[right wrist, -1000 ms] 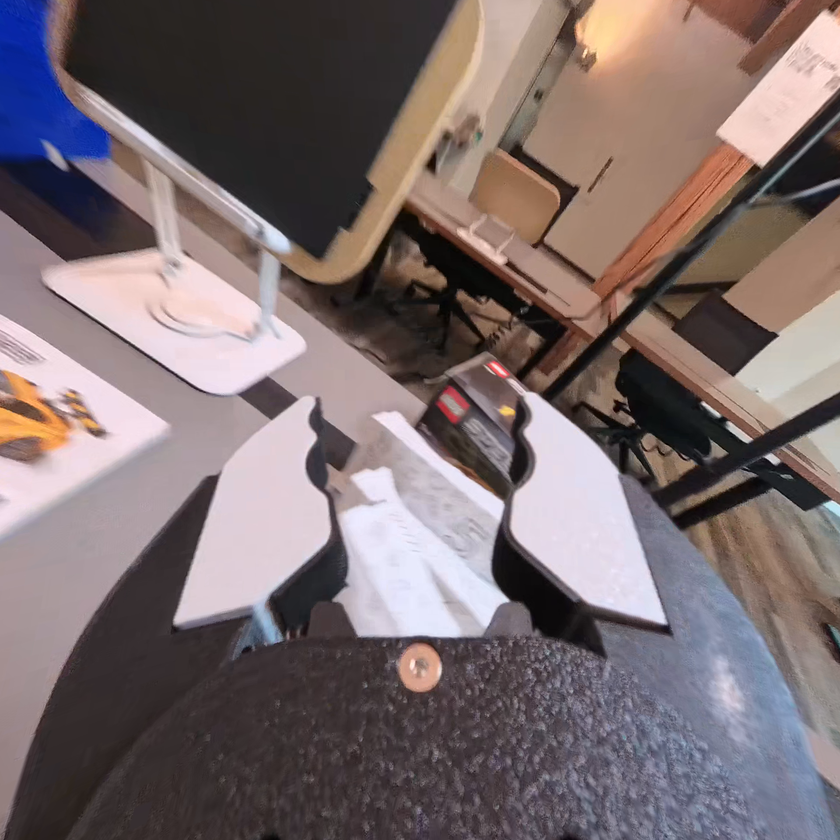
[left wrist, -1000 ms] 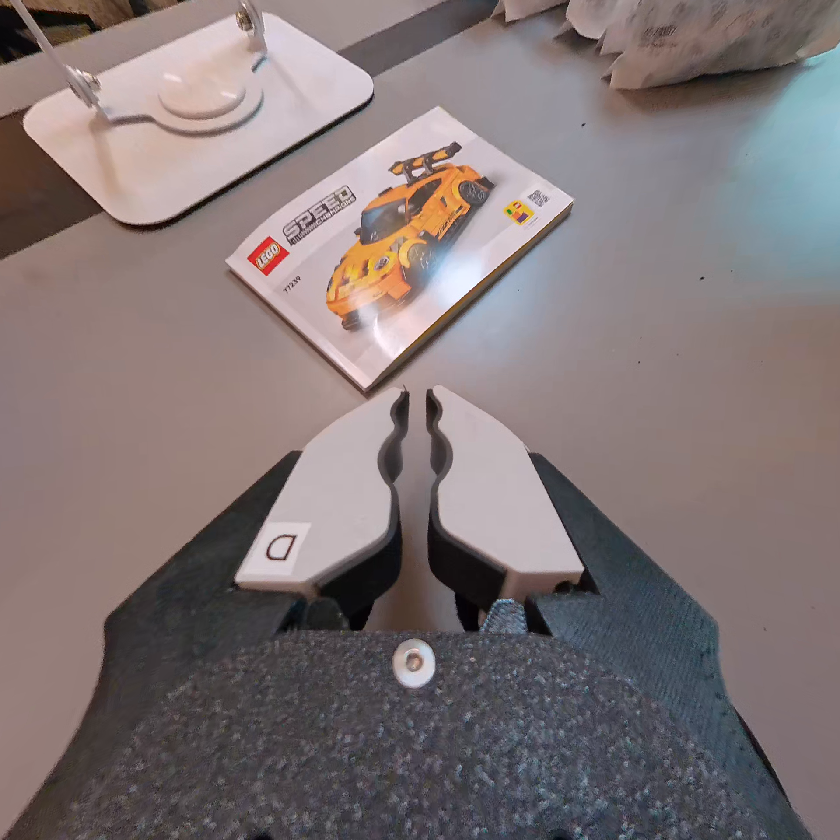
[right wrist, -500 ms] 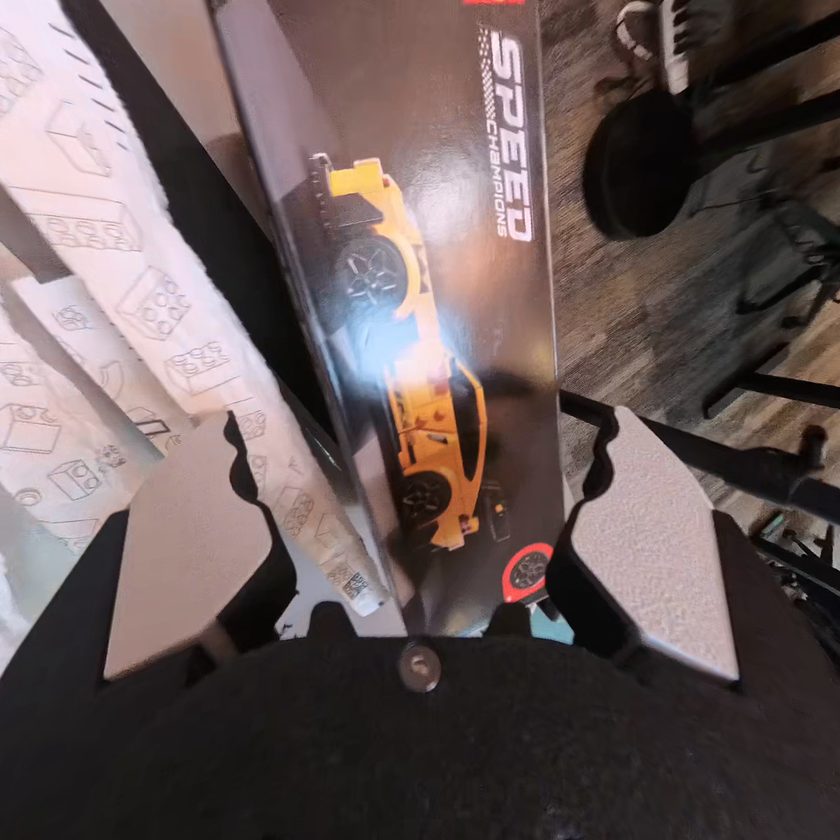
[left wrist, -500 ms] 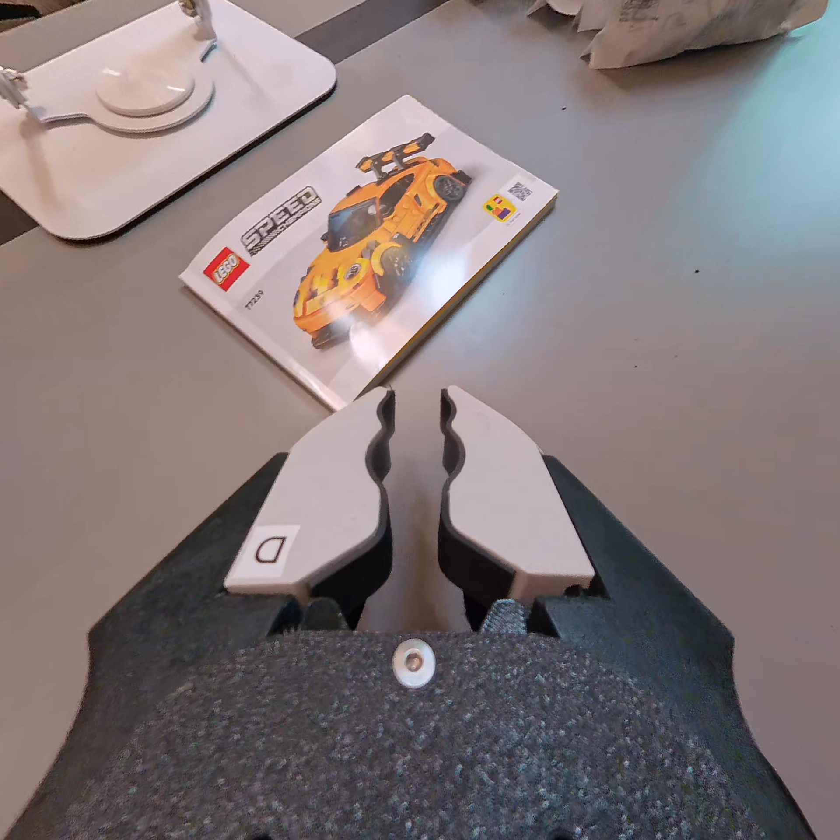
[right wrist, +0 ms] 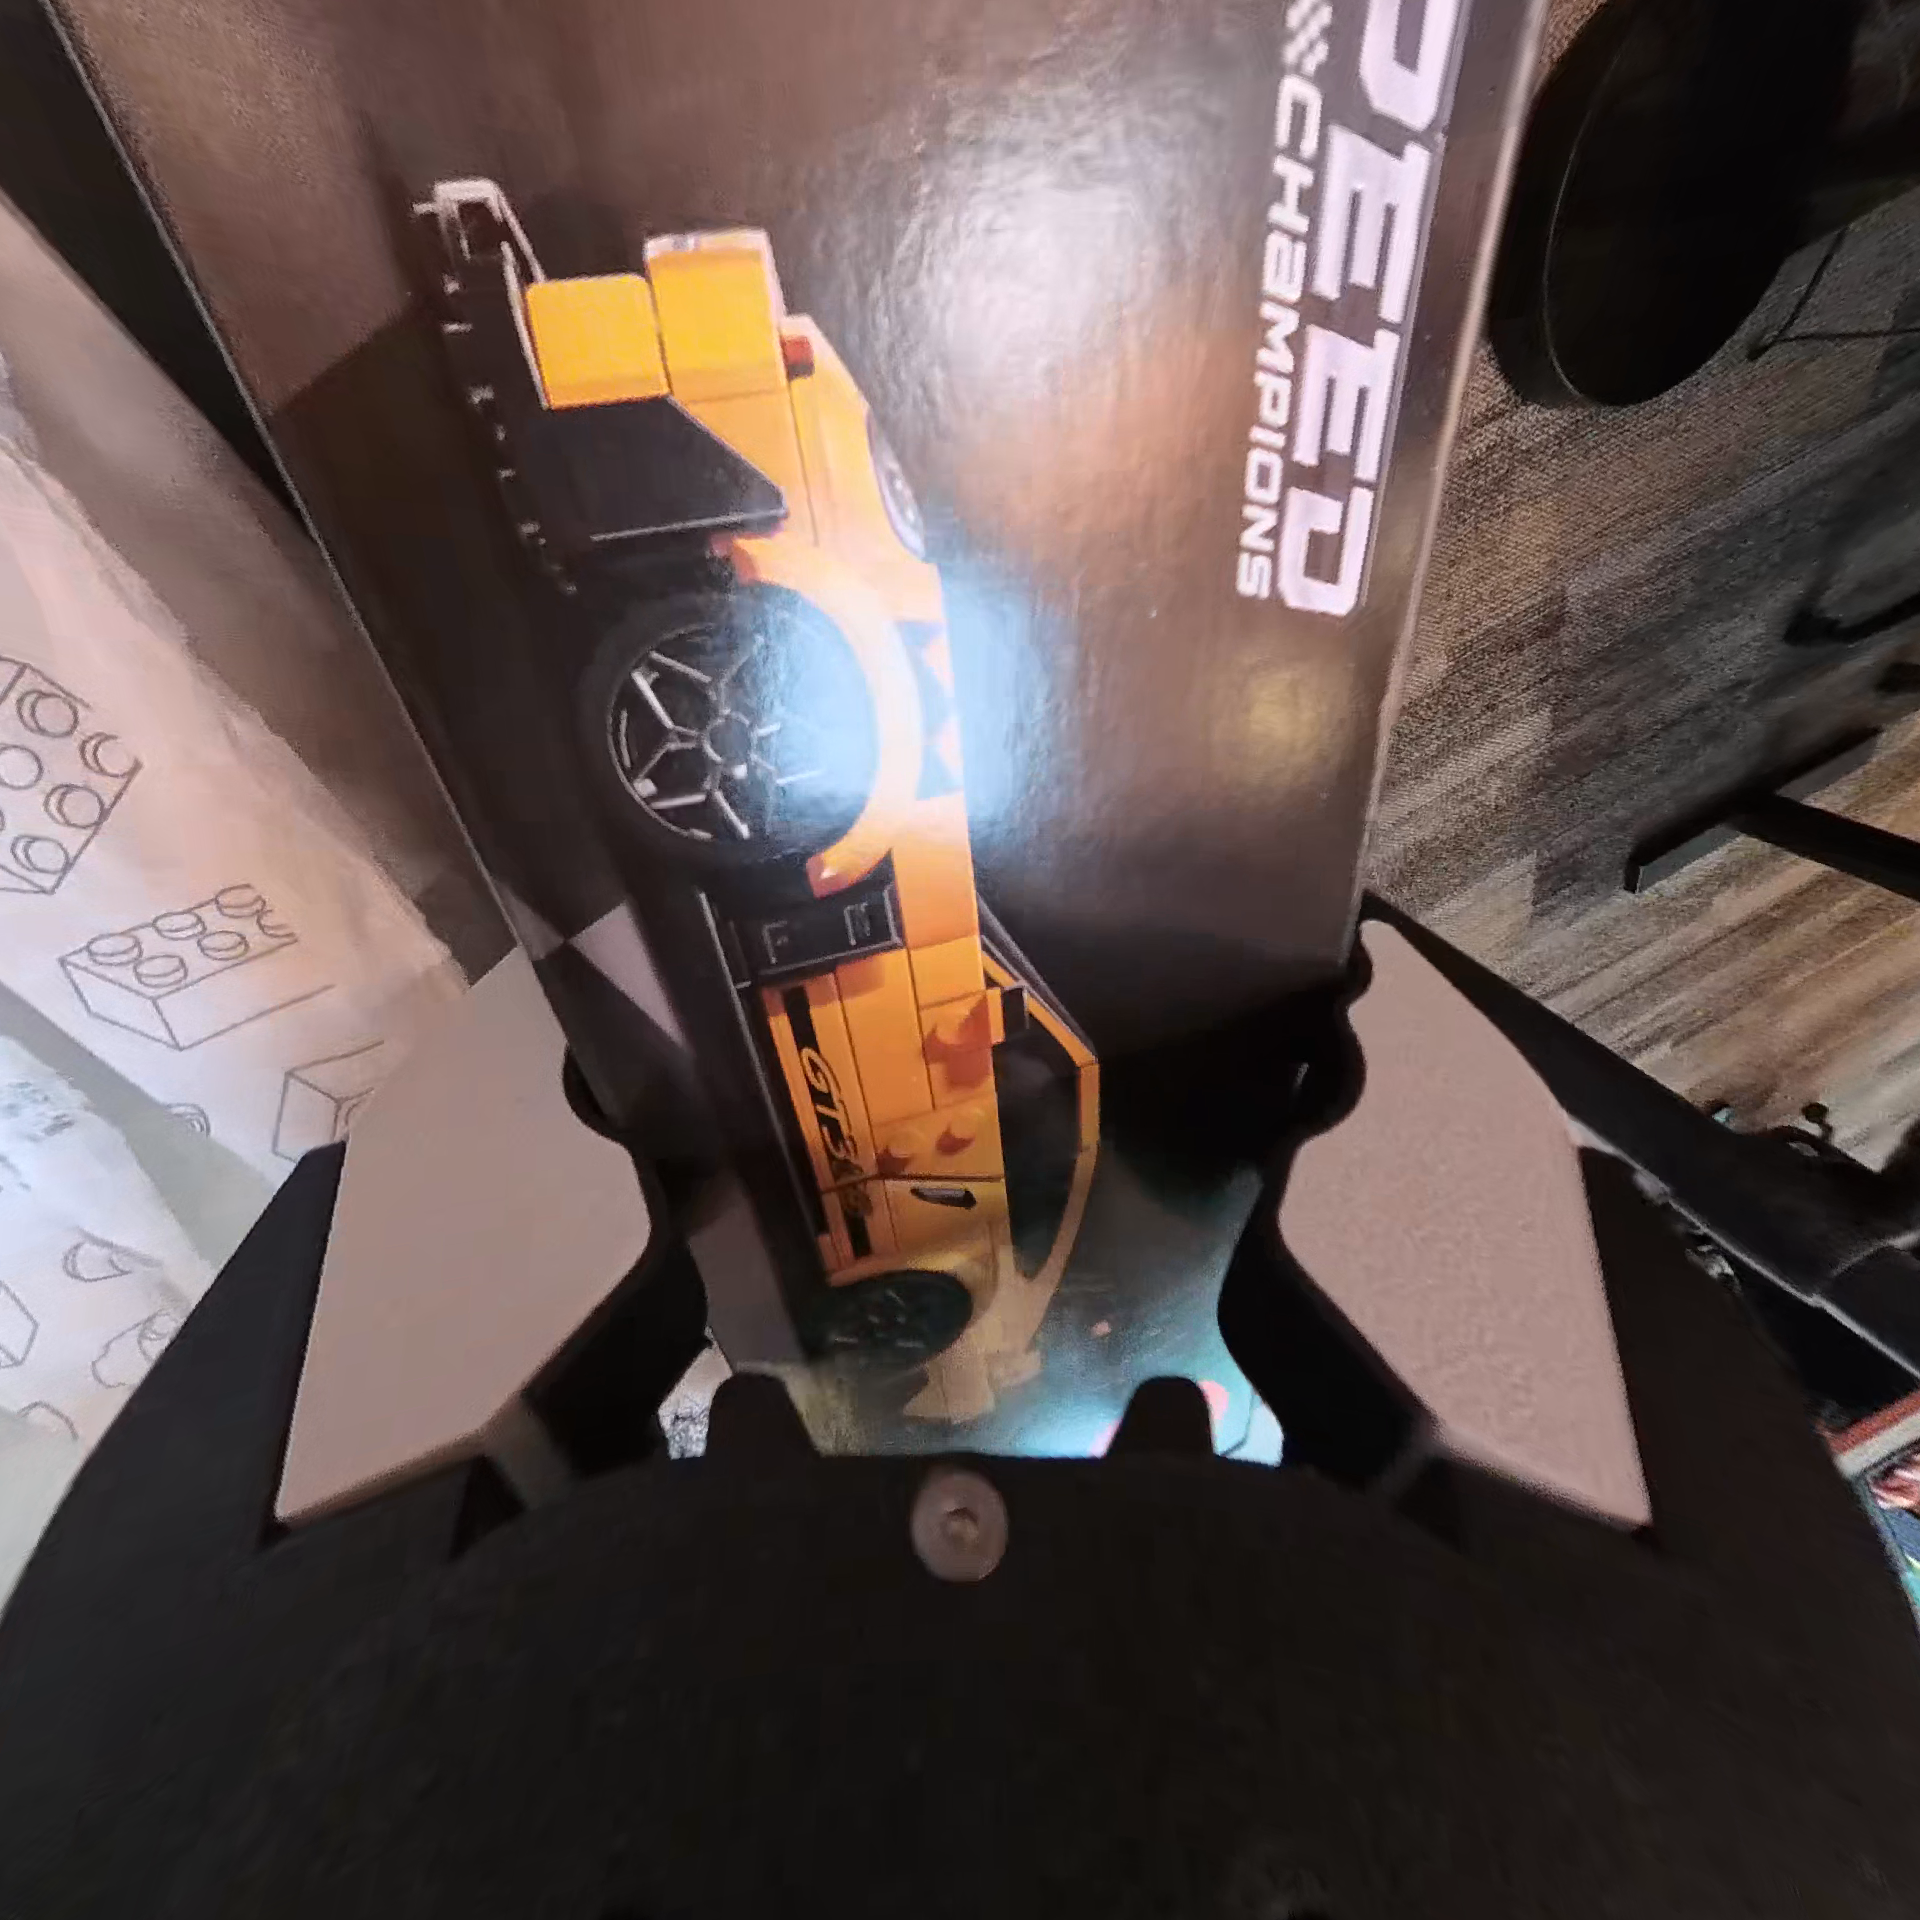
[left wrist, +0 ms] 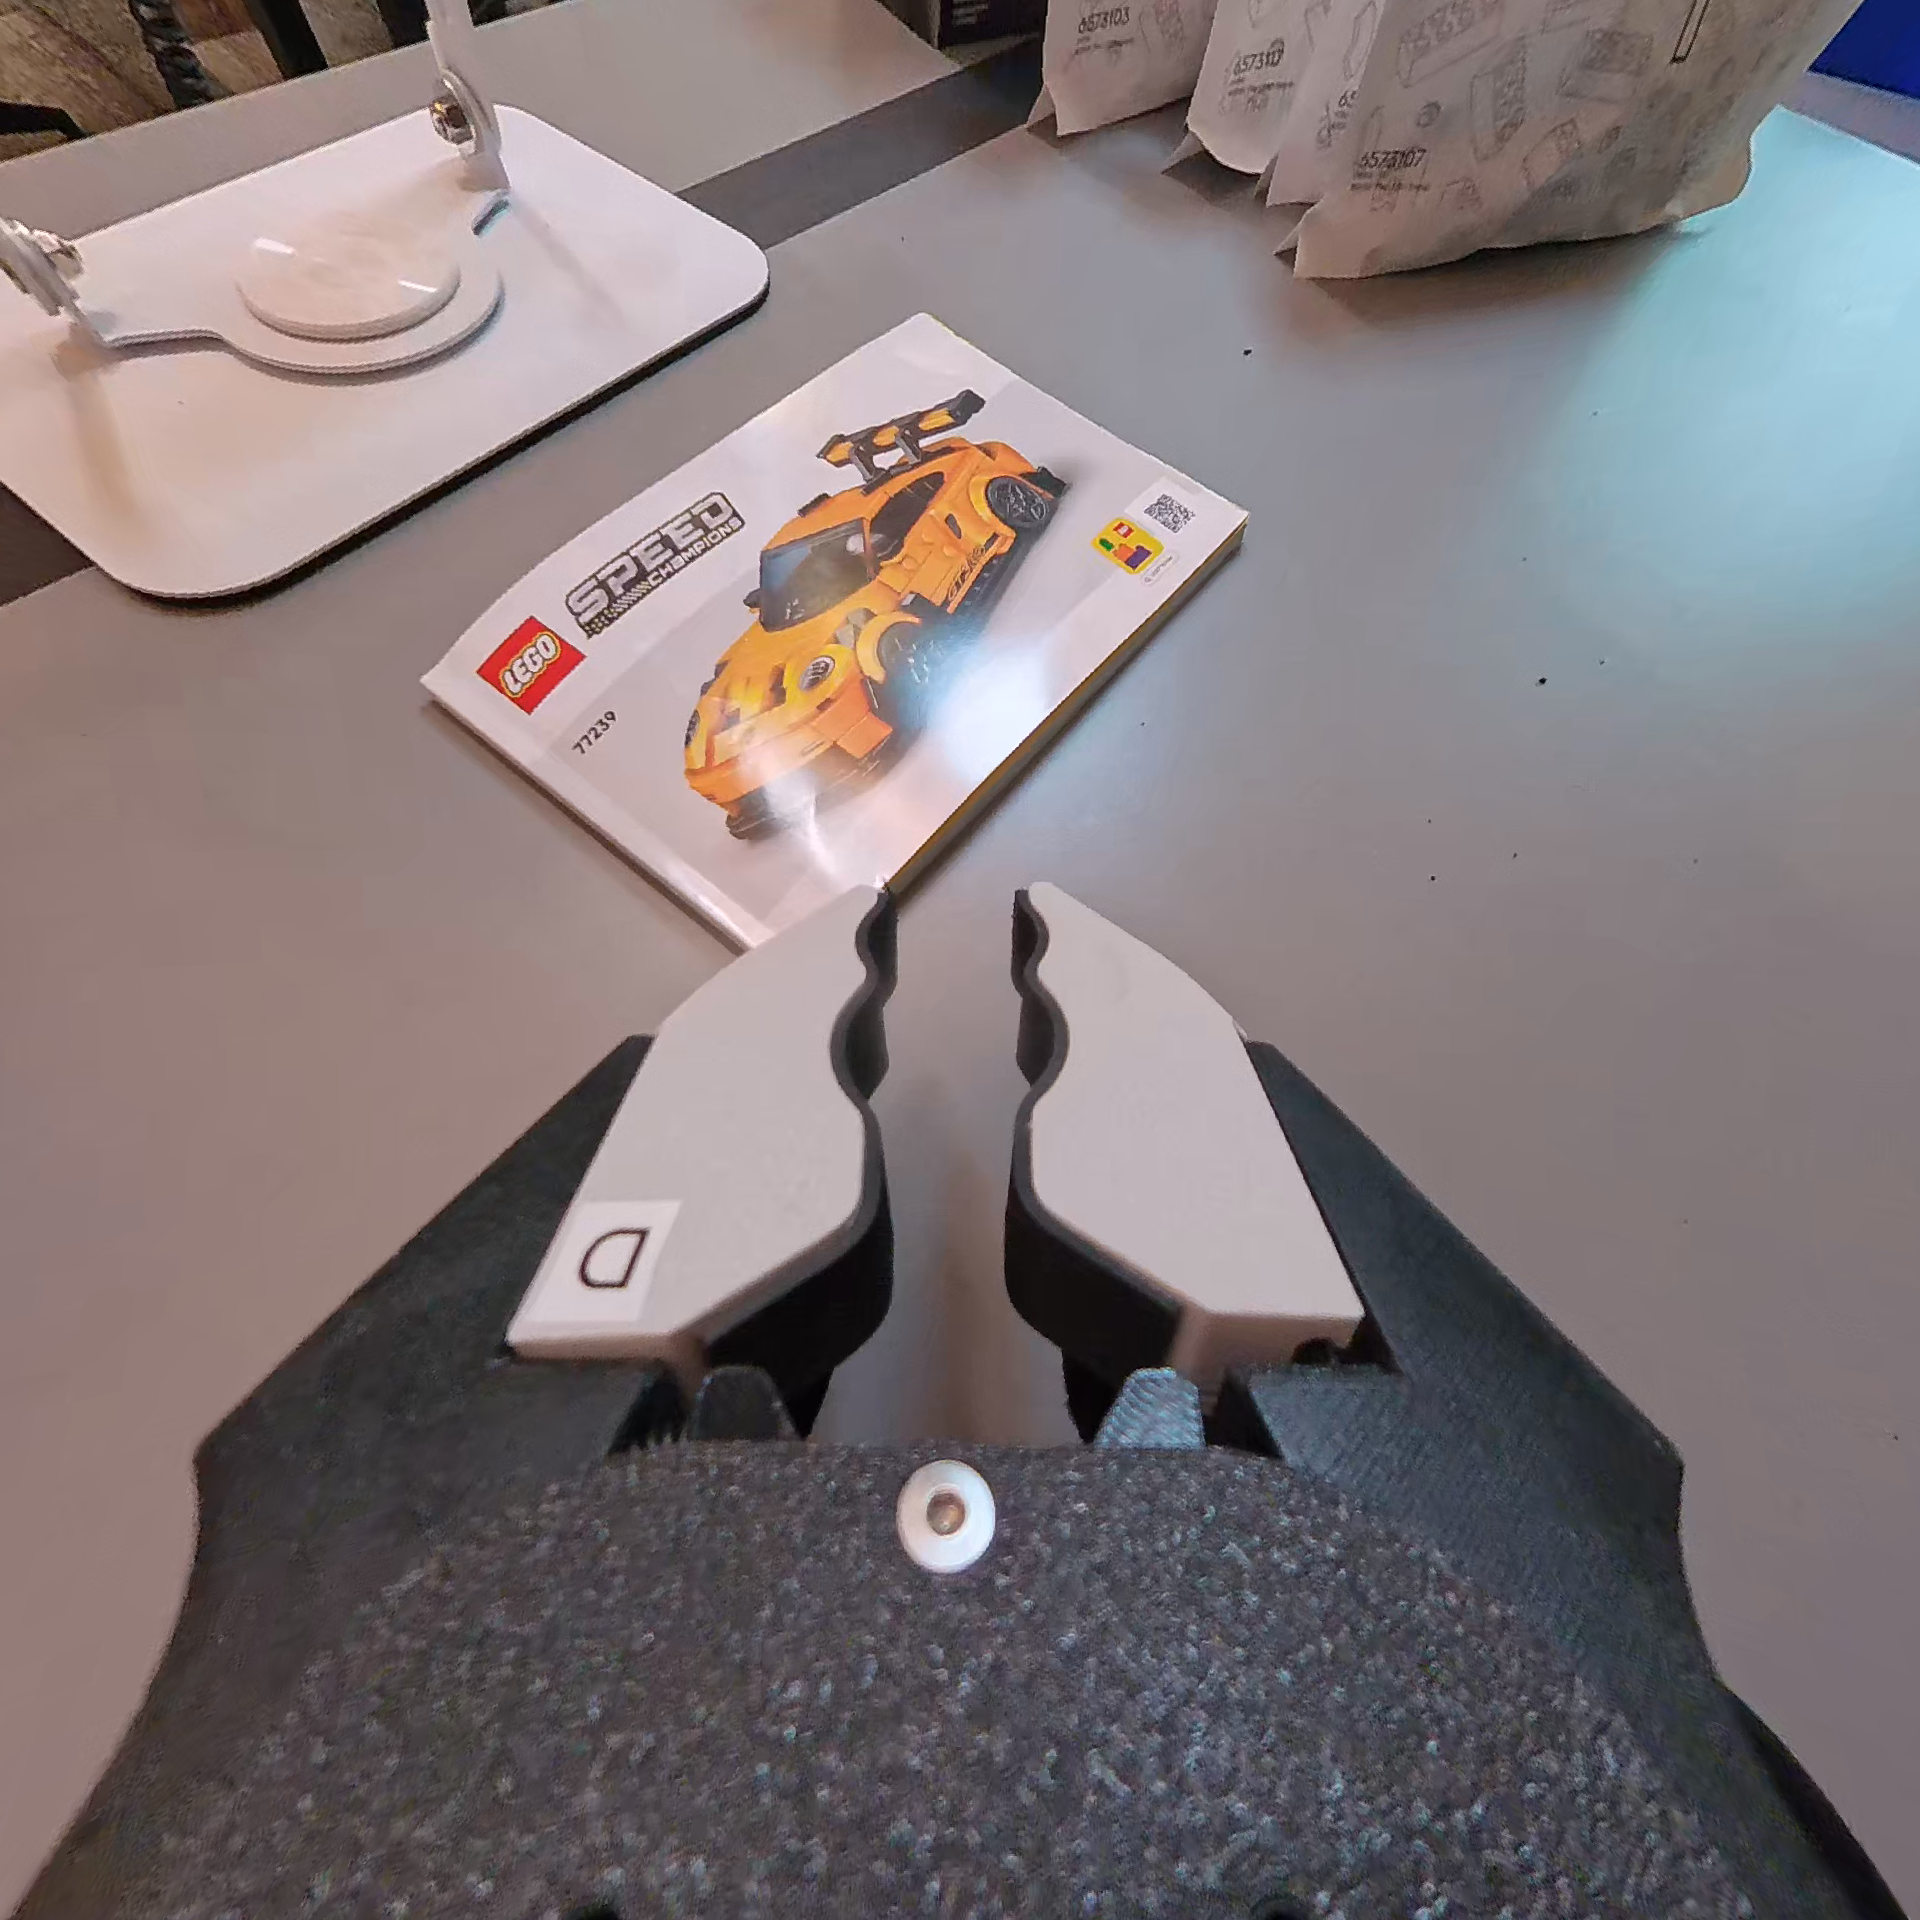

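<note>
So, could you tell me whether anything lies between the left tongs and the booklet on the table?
Nothing visible: the left tongs hang open just short of the booklet, with only bare grey table around them.

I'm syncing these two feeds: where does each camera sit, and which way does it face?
Left wrist view: on the left gripper, low over the grey table, facing the instruction booklet; its slightly parted fingers show.
Right wrist view: on the right gripper, facing the dark toy-car box; its wide-open fingers show.
Shared: the white printed bags.
</note>
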